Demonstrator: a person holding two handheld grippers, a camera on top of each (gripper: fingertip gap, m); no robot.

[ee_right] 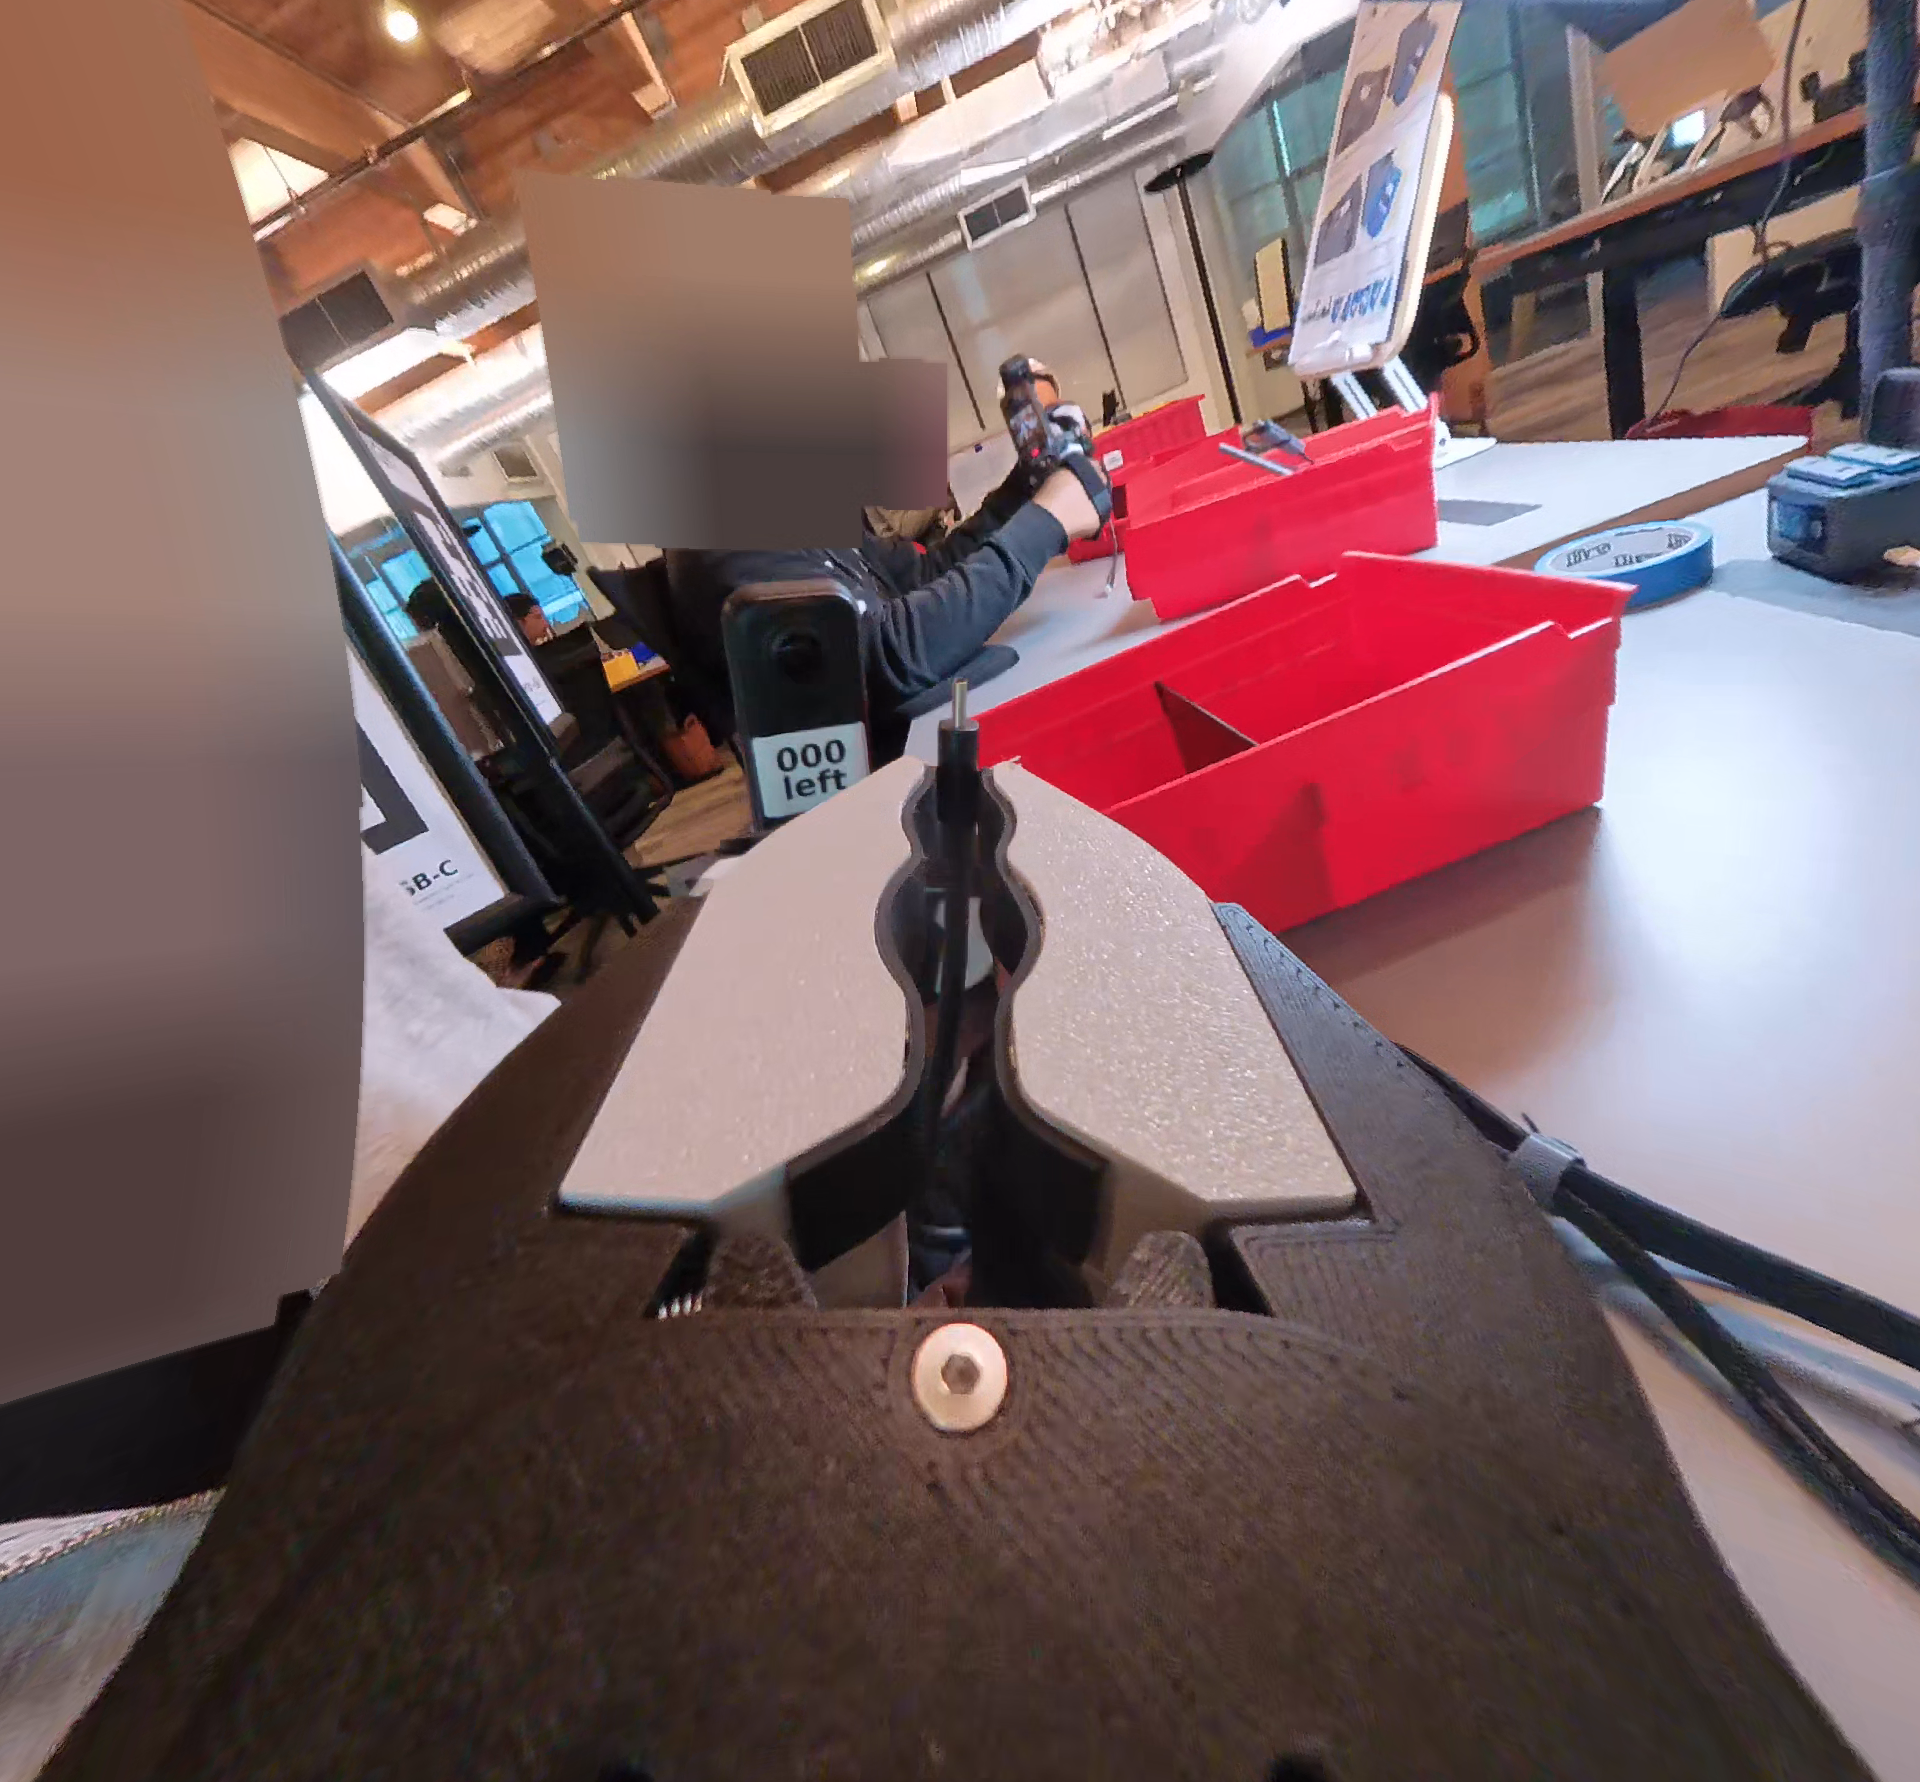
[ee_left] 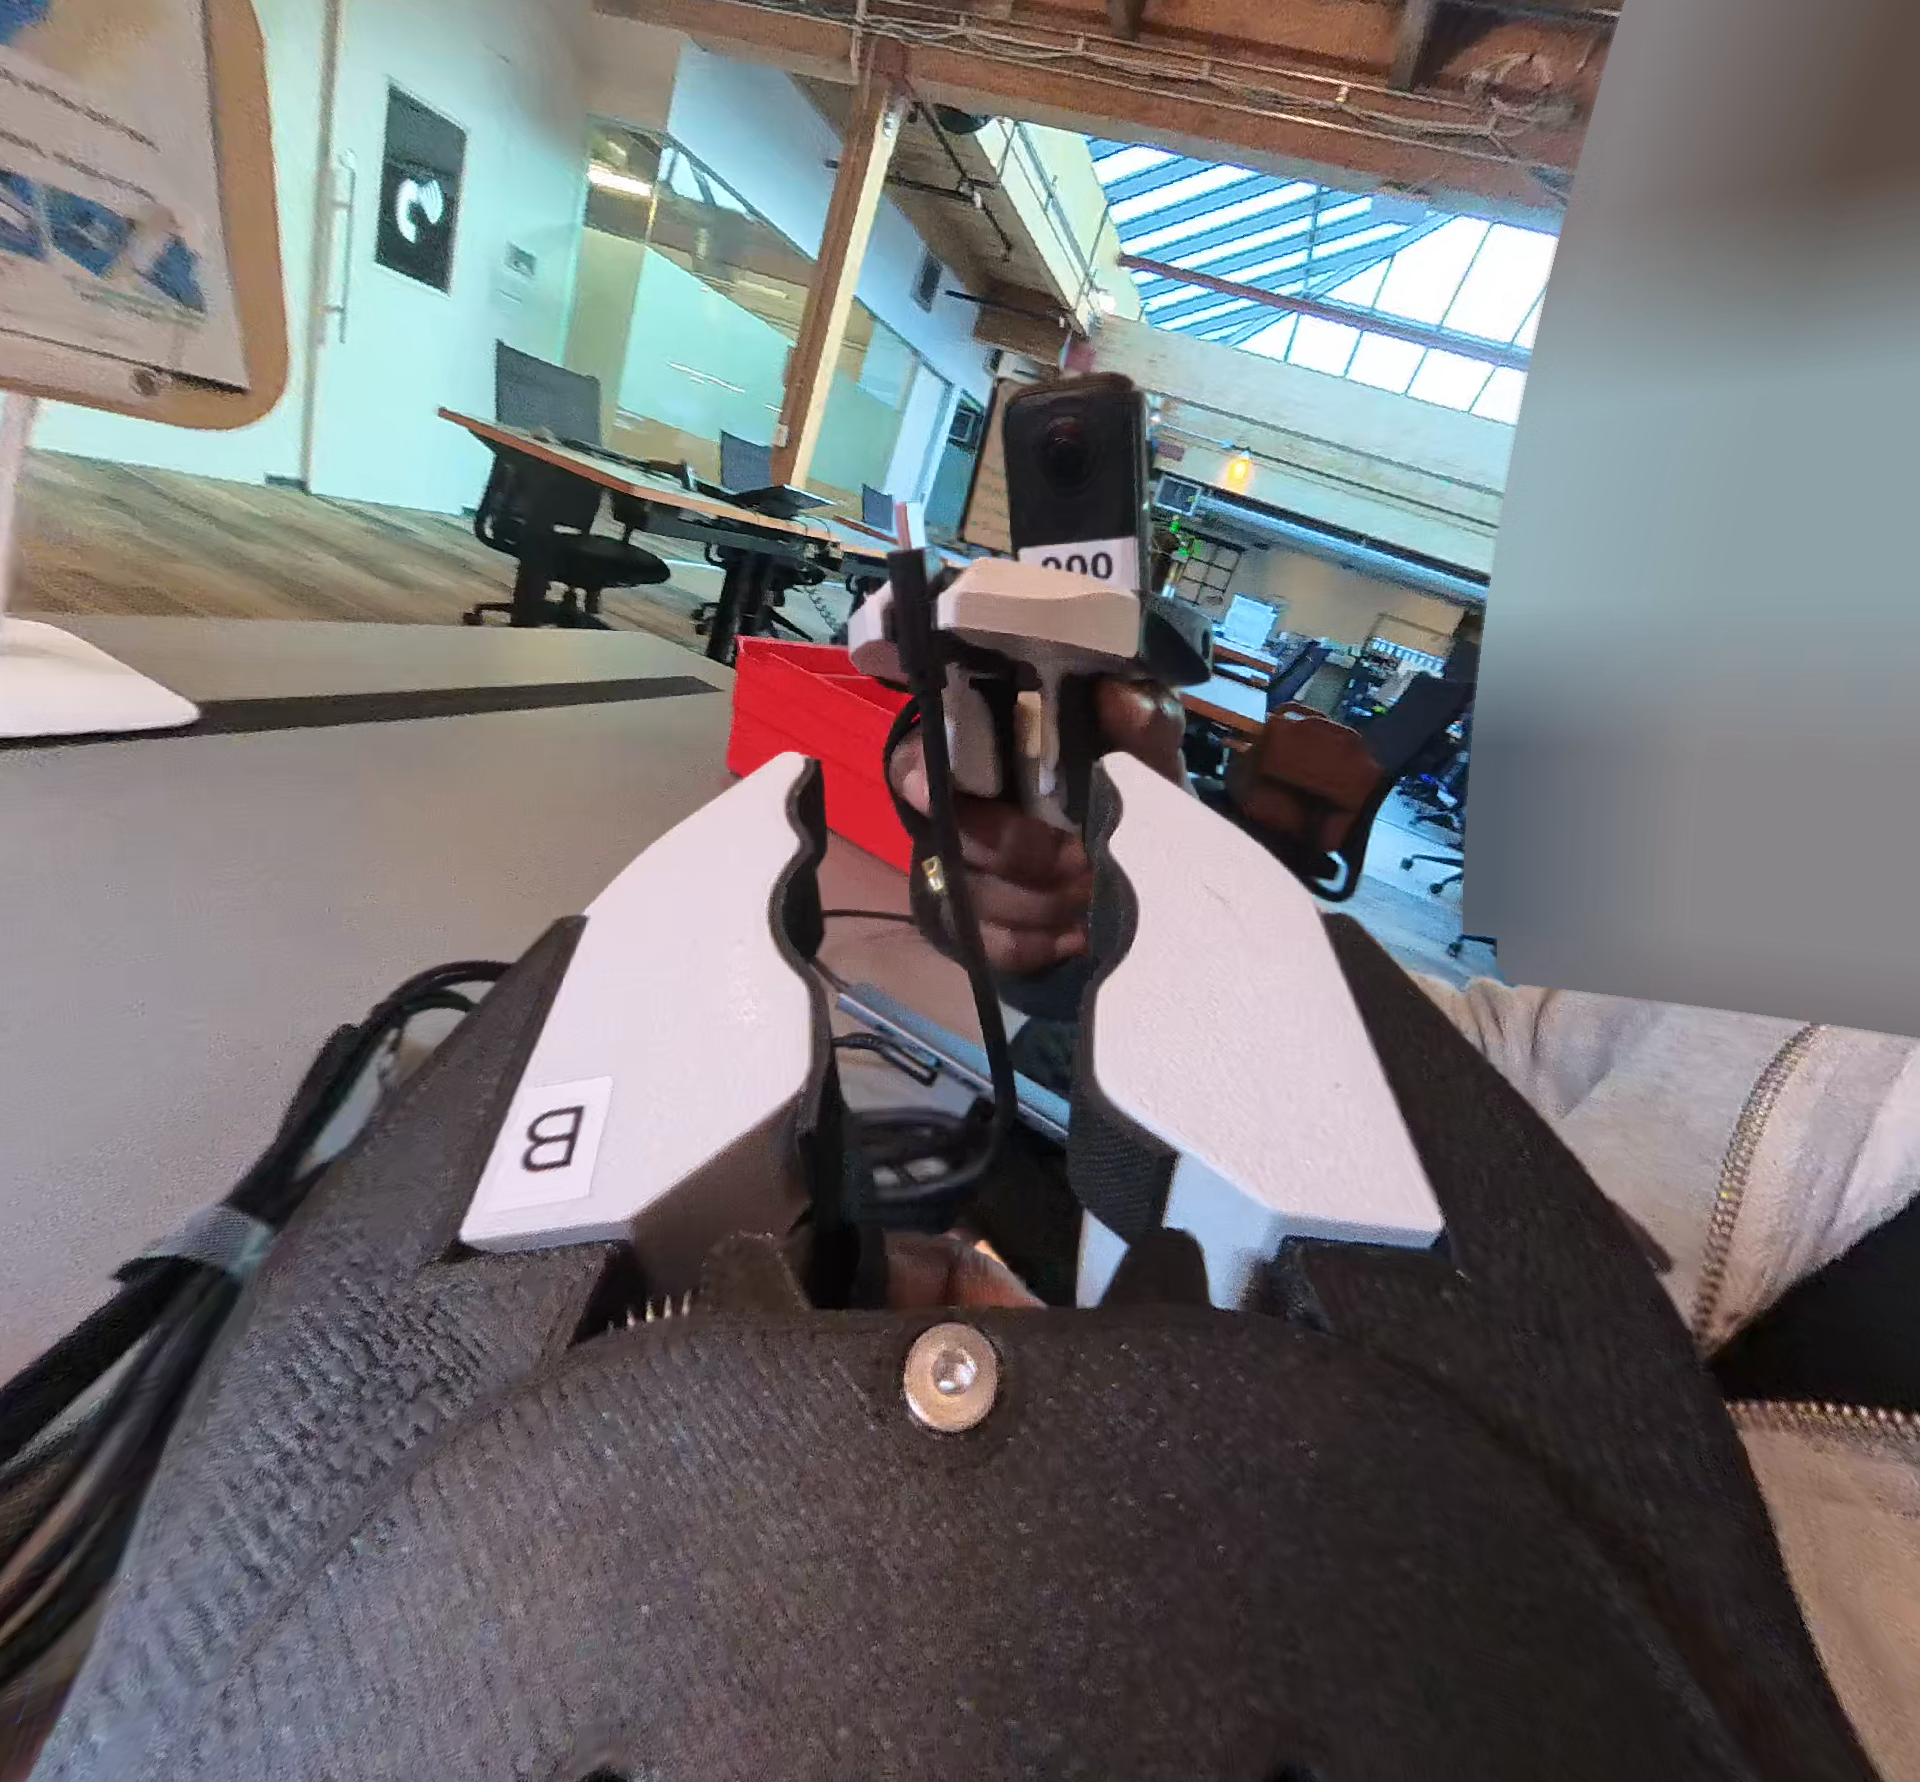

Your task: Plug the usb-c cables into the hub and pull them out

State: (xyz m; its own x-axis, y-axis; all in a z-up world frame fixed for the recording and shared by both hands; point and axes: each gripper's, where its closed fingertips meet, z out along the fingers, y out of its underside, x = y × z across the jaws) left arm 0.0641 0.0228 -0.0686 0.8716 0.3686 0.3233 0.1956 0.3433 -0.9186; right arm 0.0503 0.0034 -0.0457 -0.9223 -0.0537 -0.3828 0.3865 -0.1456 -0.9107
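Observation:
My right gripper (ee_right: pixel 958 782) is shut on a black USB-C cable (ee_right: pixel 956 740); the metal plug tip sticks out past the fingertips, raised above the table. In the left wrist view the same gripper (ee_left: pixel 920 636) faces me, held in a hand, and the cable (ee_left: pixel 940 776) hangs down from it in a loop. My left gripper (ee_left: pixel 951 797) is open with nothing between its white fingers. Through the gap a slim grey bar, likely the hub (ee_left: pixel 914 1041), lies on the table with a coil of black cable (ee_left: pixel 904 1161) beside it.
A red divided bin (ee_right: pixel 1351 756) stands on the grey table (ee_right: pixel 1662 953) just beyond the grippers, also in the left wrist view (ee_left: pixel 810 724). A second red bin (ee_right: pixel 1278 506), a blue tape roll (ee_right: pixel 1626 553) and a black device (ee_right: pixel 1839 506) stand farther back. A person's arm (ee_right: pixel 966 579) rests on the table. Only a small space, under 4 cm, lies between the two pairs of fingers. The hub (ee_left: pixel 914 1041) is about equally far from each gripper, around 20 cm.

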